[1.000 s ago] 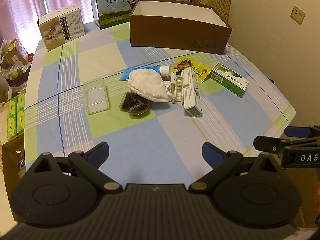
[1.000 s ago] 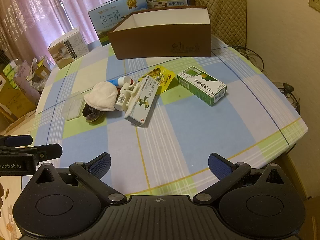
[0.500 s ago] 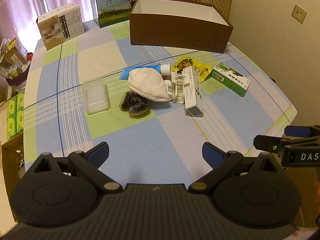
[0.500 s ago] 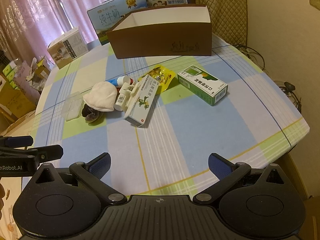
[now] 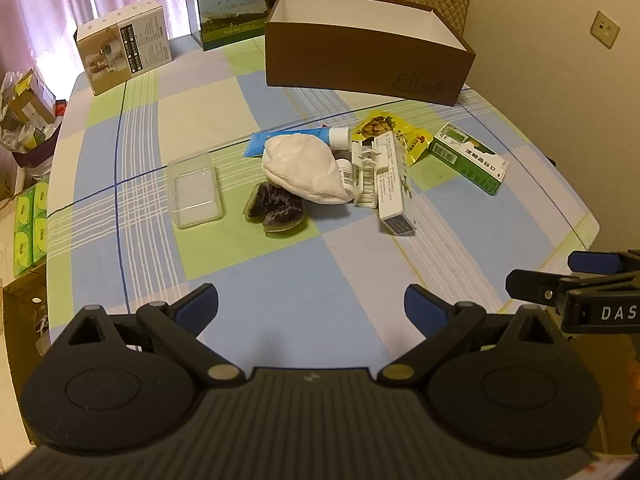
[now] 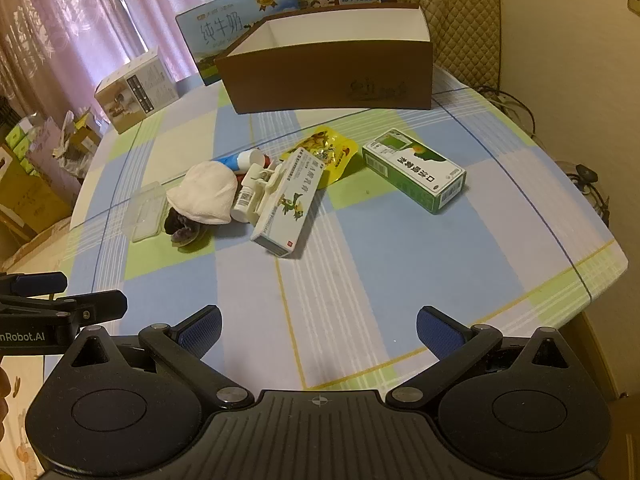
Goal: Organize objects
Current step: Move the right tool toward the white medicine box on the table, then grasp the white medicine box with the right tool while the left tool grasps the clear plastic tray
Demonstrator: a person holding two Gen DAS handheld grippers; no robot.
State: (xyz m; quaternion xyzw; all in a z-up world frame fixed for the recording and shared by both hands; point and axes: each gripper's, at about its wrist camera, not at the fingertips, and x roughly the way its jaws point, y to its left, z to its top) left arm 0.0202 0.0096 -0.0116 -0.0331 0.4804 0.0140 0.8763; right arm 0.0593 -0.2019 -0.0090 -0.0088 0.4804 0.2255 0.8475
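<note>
A pile lies mid-table: a white cloth (image 5: 304, 168) (image 6: 208, 196), a dark fuzzy item (image 5: 276, 208), a blue tube (image 5: 296, 138), a small white bottle (image 6: 245, 198), a white clip rack (image 5: 366, 174), a long white medicine box (image 5: 394, 186) (image 6: 290, 204) and a yellow snack pouch (image 6: 326, 152). A green box (image 5: 468, 158) (image 6: 416, 170) lies apart to the right. An open brown box (image 5: 368, 60) (image 6: 332, 72) stands behind, nothing visible inside. My left gripper (image 5: 312, 306) and right gripper (image 6: 318, 326) hover open over the near table edge, holding nothing.
A clear plastic lid (image 5: 194, 190) lies left of the pile. Milk cartons (image 5: 228, 0) and a white product box (image 5: 124, 46) stand at the back. A quilted chair (image 6: 464, 20) is behind the table. Boxes and clutter (image 5: 28, 216) sit on the floor at left.
Both views have crept slightly forward toward the pile. Nothing on the table has moved, and both grippers remain open.
</note>
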